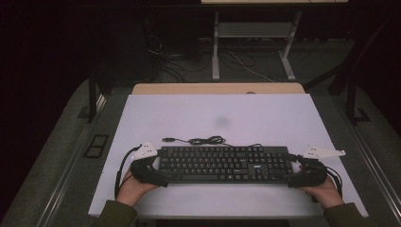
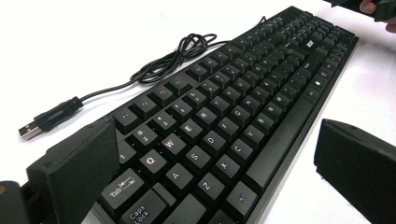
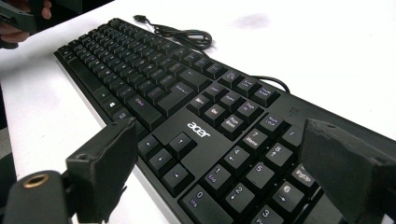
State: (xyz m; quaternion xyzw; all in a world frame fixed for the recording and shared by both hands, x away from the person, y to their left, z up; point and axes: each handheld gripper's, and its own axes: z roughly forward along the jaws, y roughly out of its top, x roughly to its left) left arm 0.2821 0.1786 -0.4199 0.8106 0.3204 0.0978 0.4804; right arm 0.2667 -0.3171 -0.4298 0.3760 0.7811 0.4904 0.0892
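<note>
On the white surface [image 1: 236, 118], seen from the high view, a black keyboard [image 1: 224, 164] lies flat, its cable [image 1: 203, 140] coiled just behind it; the left tool [image 1: 158, 177] sits at its left end and the right tool [image 1: 292, 178] at its right end. Left gripper view: both jaws stand apart, straddling the keyboard's [image 2: 224, 126] Tab corner, not pressing. Right gripper view: the jaws gape likewise around the keyboard's [image 3: 196, 130] number-pad end, released.
</note>
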